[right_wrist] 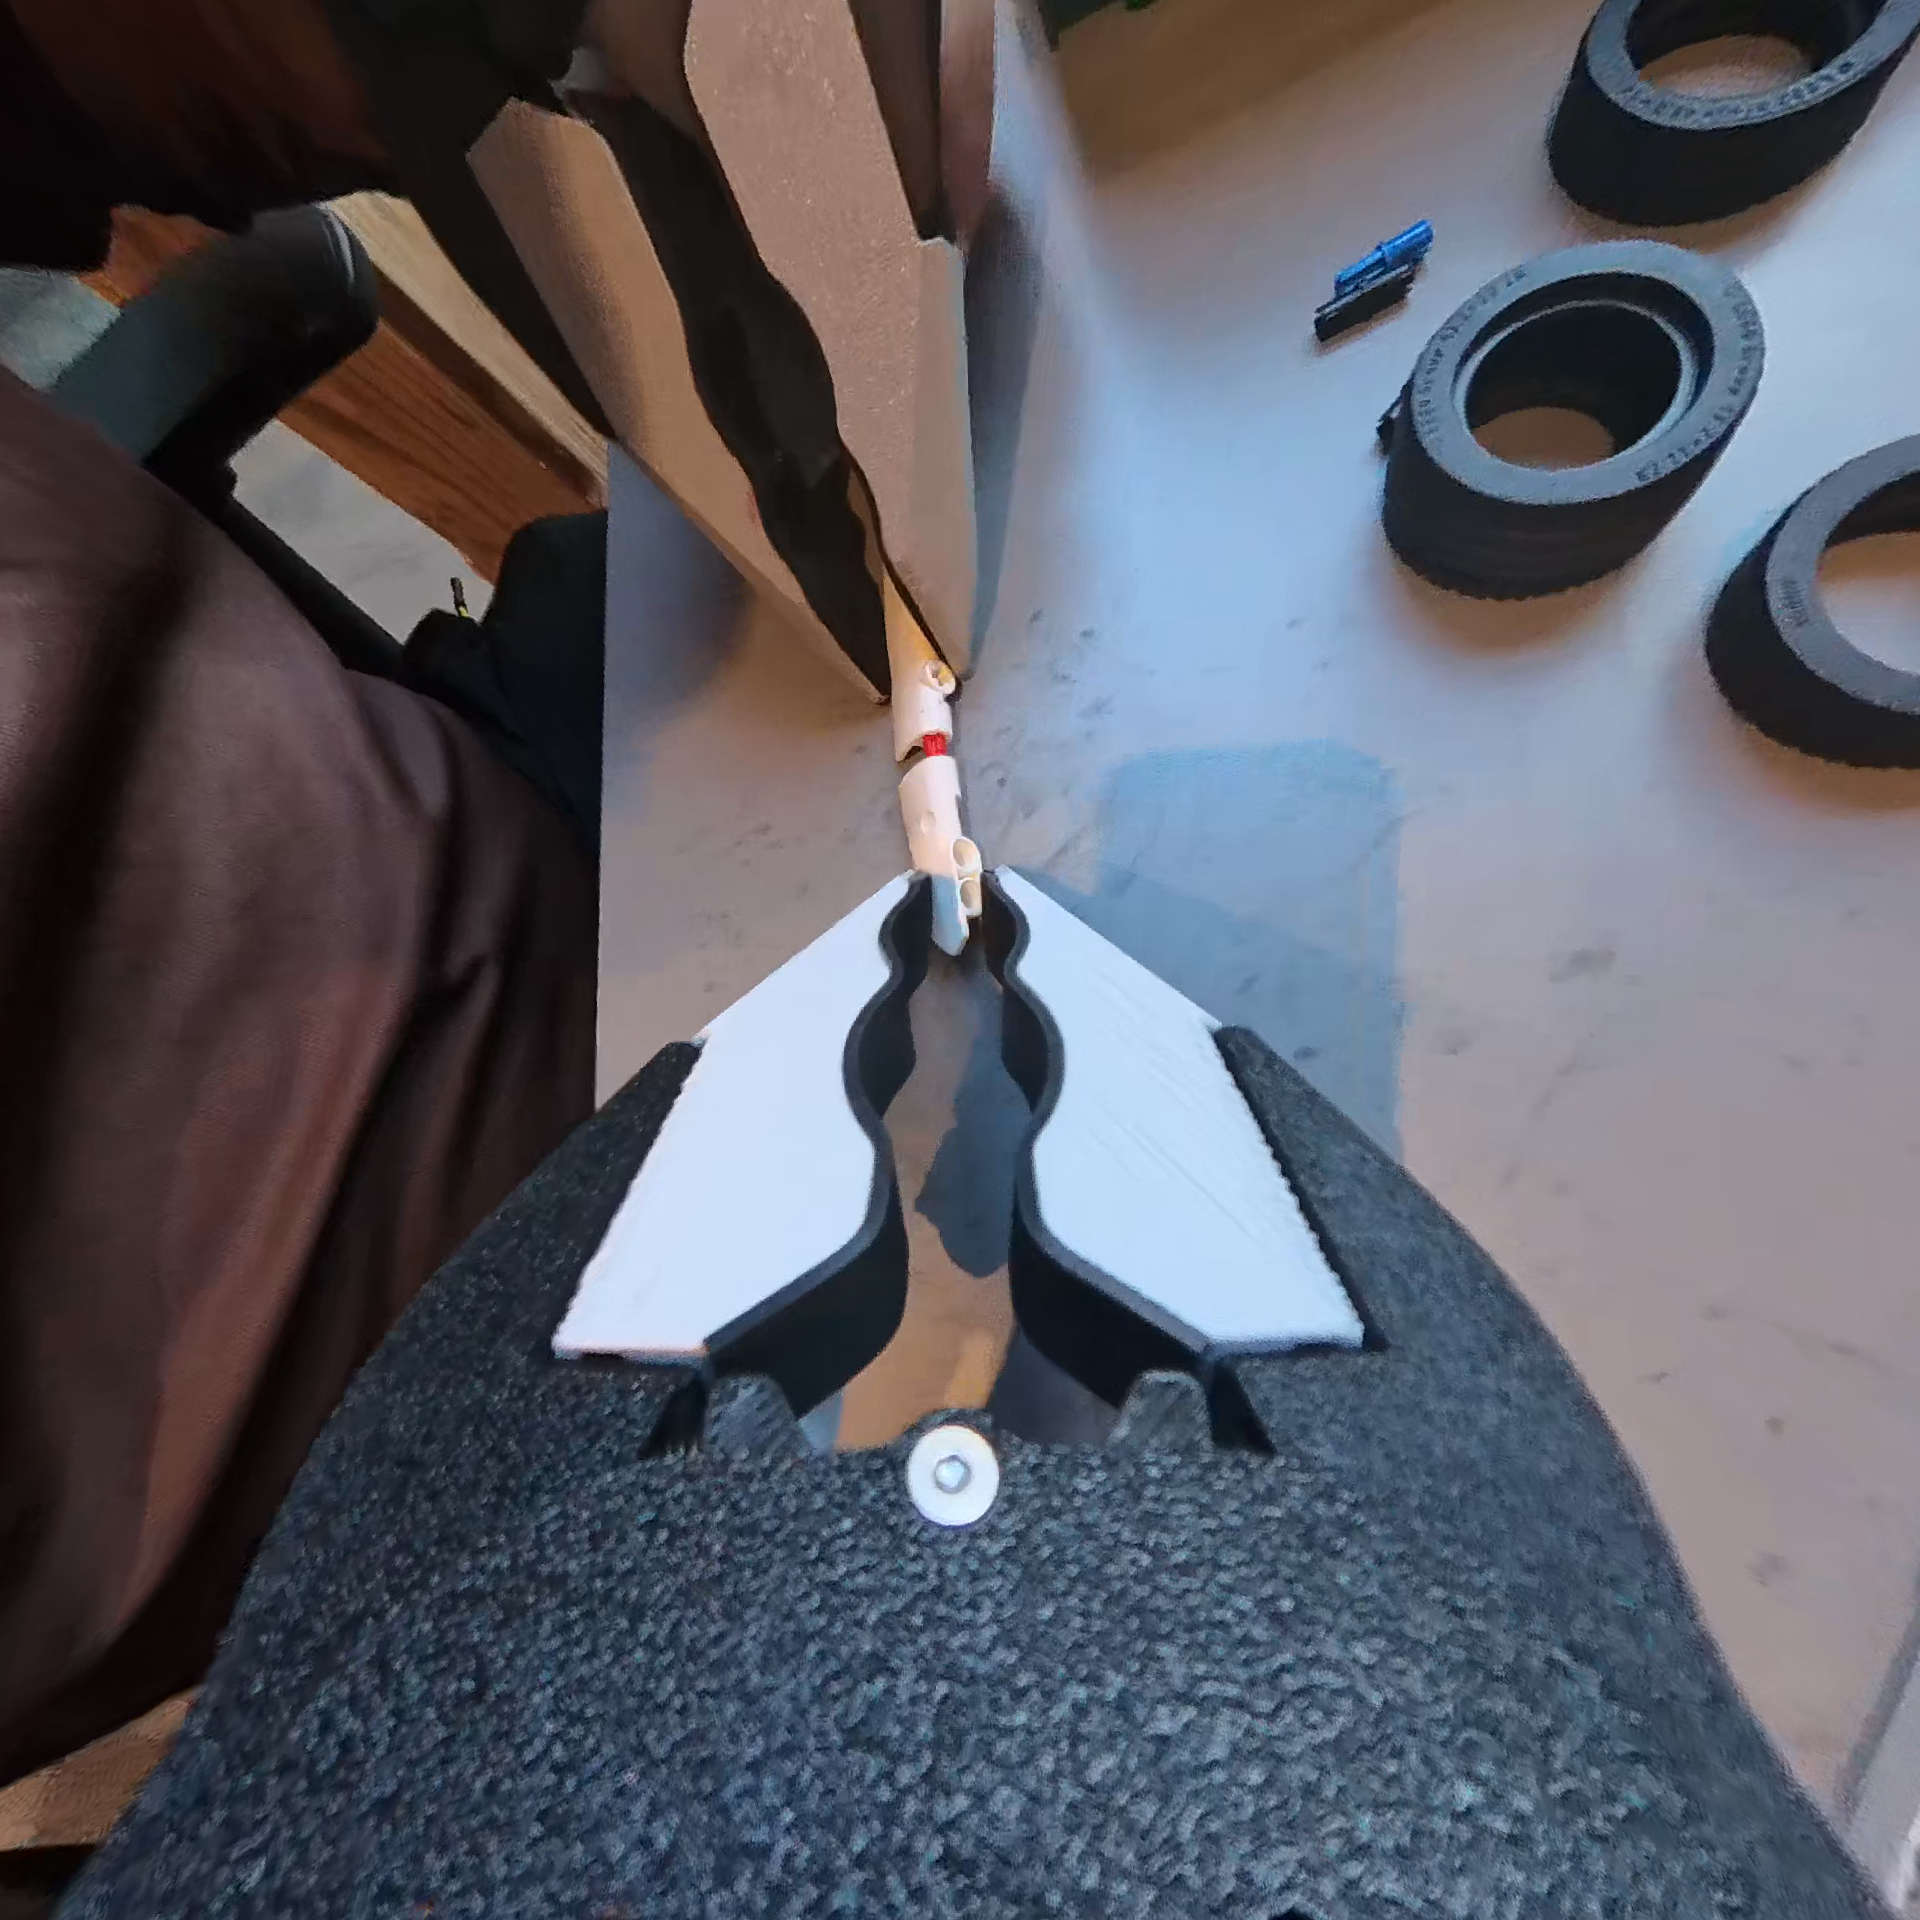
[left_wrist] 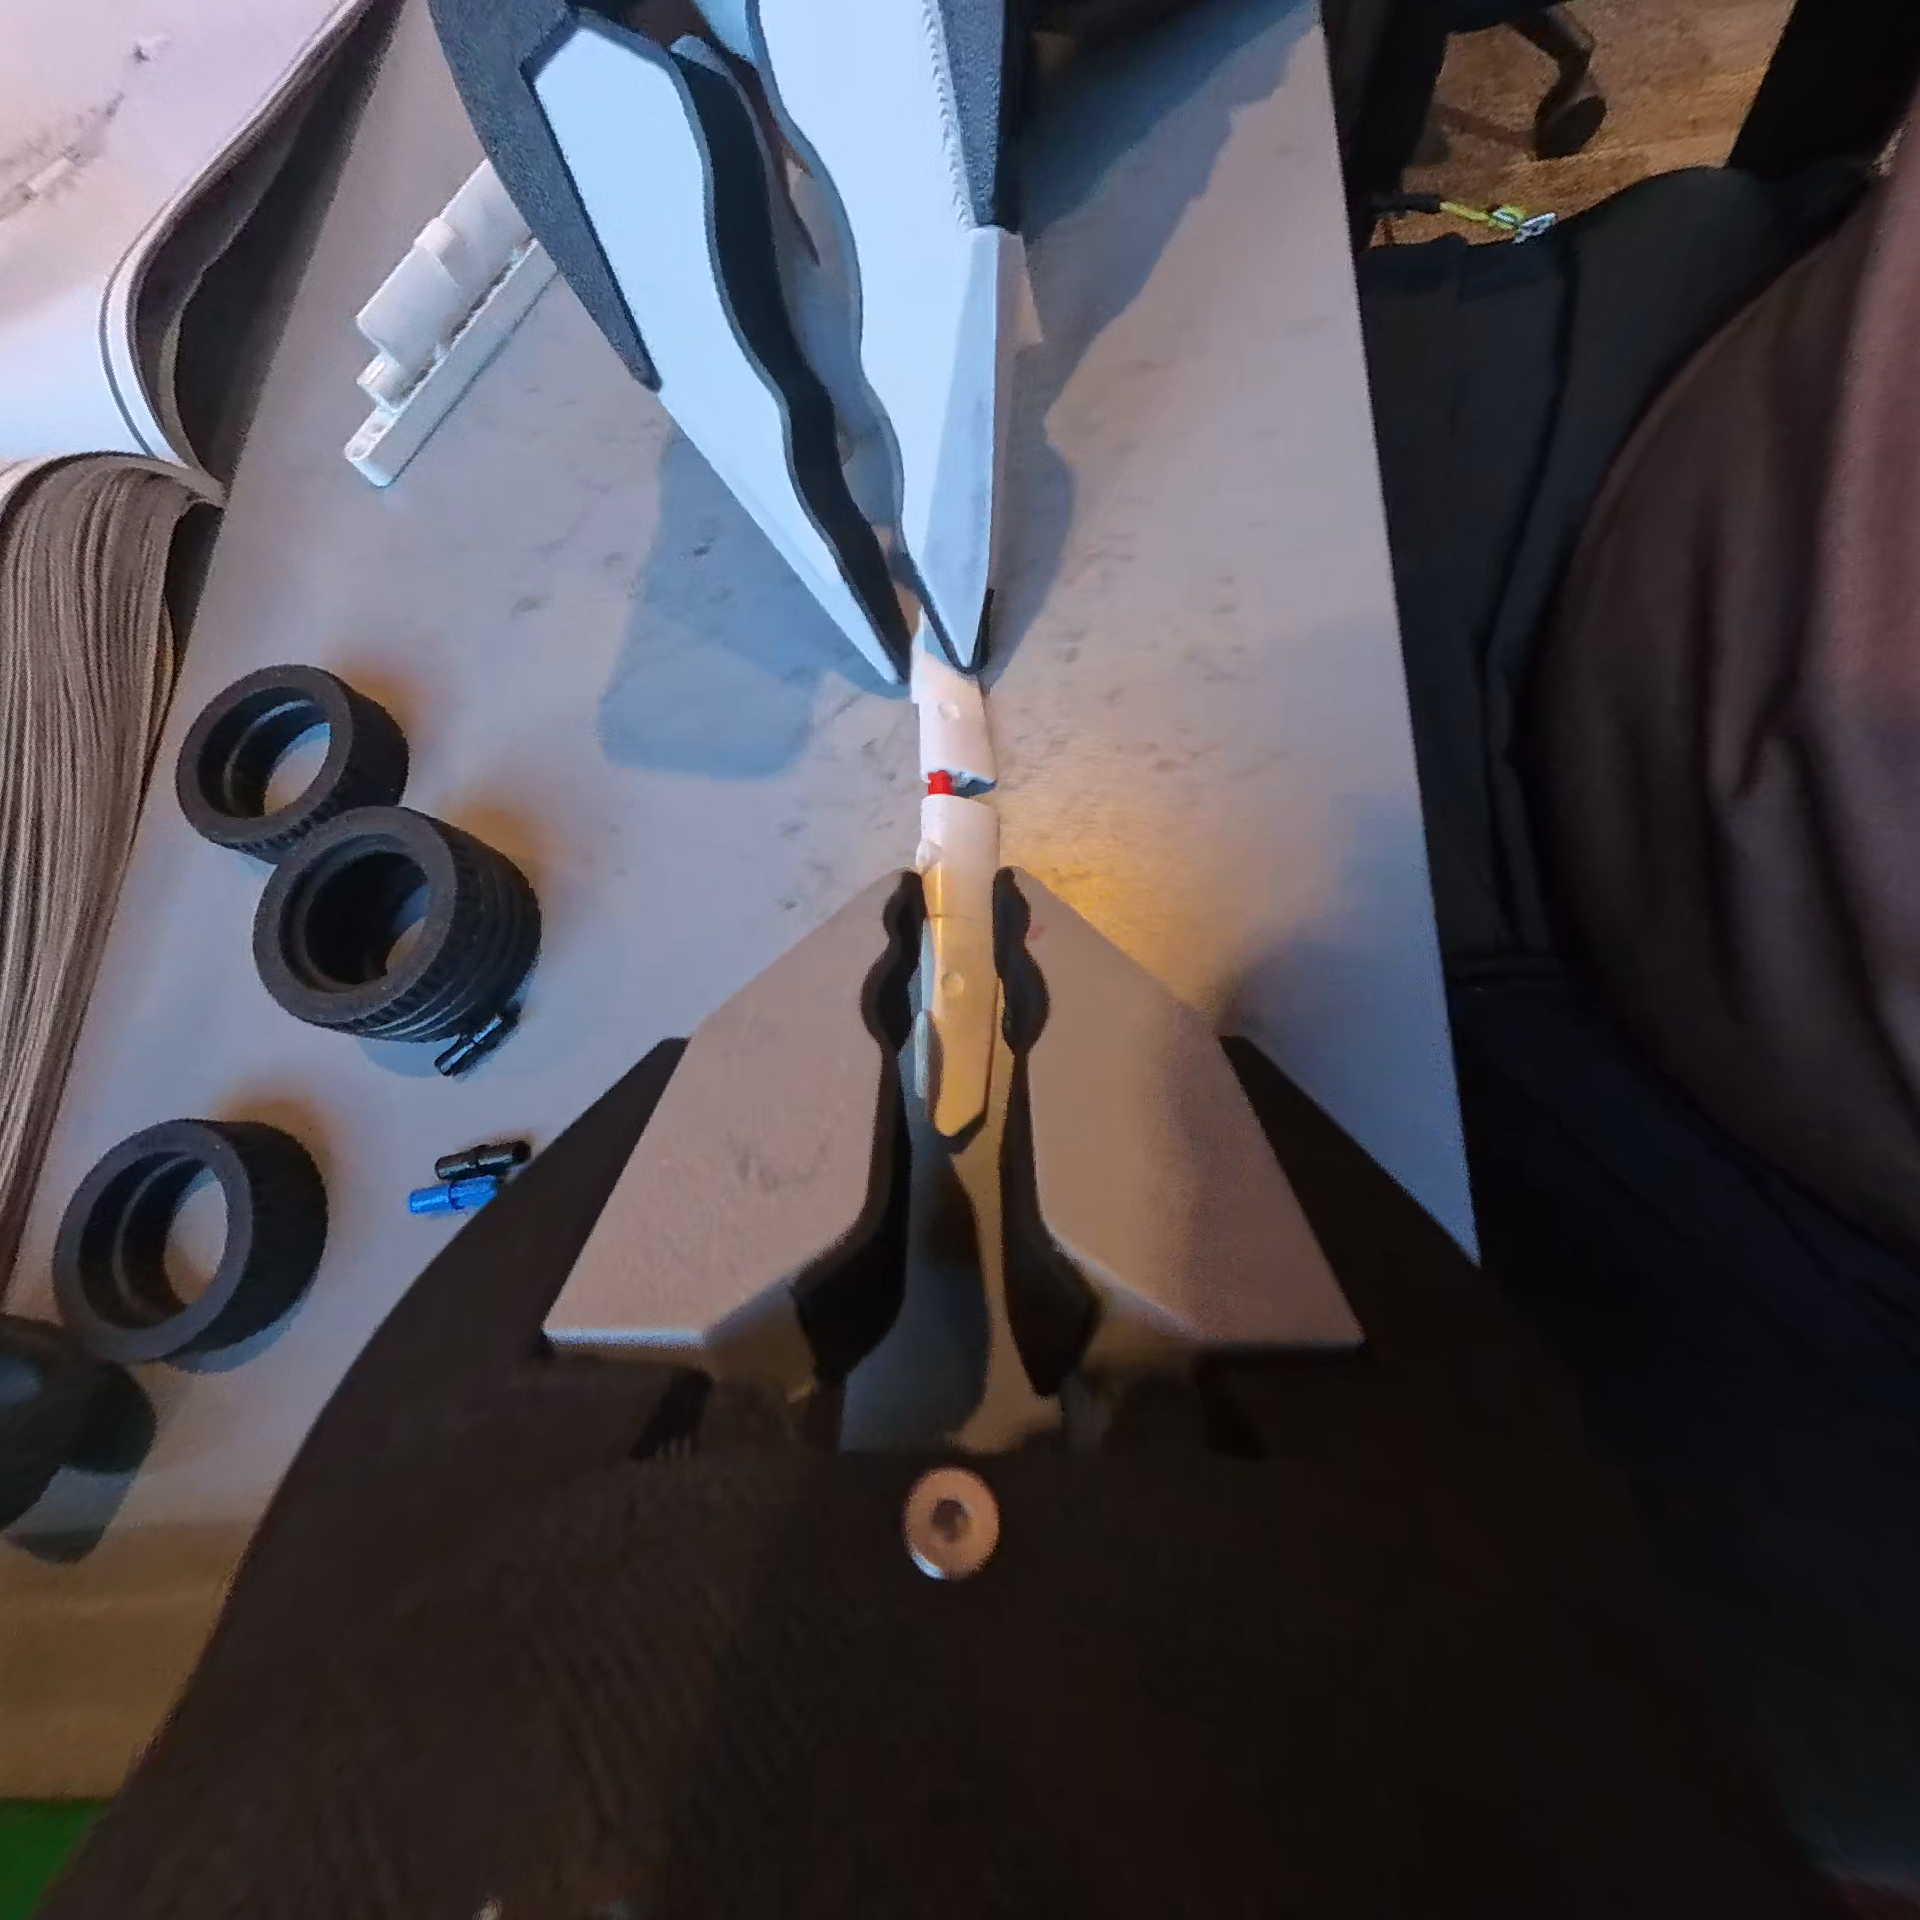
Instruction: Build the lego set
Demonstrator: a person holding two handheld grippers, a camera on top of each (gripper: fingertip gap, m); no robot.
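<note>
On your left, three black tyres [left_wrist: 291,756] and a blue pin [left_wrist: 449,1198] lie well clear of your work. Your left gripper [left_wrist: 961,904] is clamped on one white beam [left_wrist: 961,997]; your right gripper [right_wrist: 948,894] pinches the other white beam [right_wrist: 954,883], a red axle [left_wrist: 938,779] between them, above bare table [left_wrist: 1195,675]. To the right, the table edge runs close beside both beams.

Two slim white lego beams [left_wrist: 956,821] sit end to end above the counter [left_wrist: 1195,644], joined by a small red pin [left_wrist: 938,779], one end pinched in each tool. Off to the side, black tyres [left_wrist: 395,925] lie flat beside a blue pin [left_wrist: 449,1198] and black pins [left_wrist: 480,1156]
</note>
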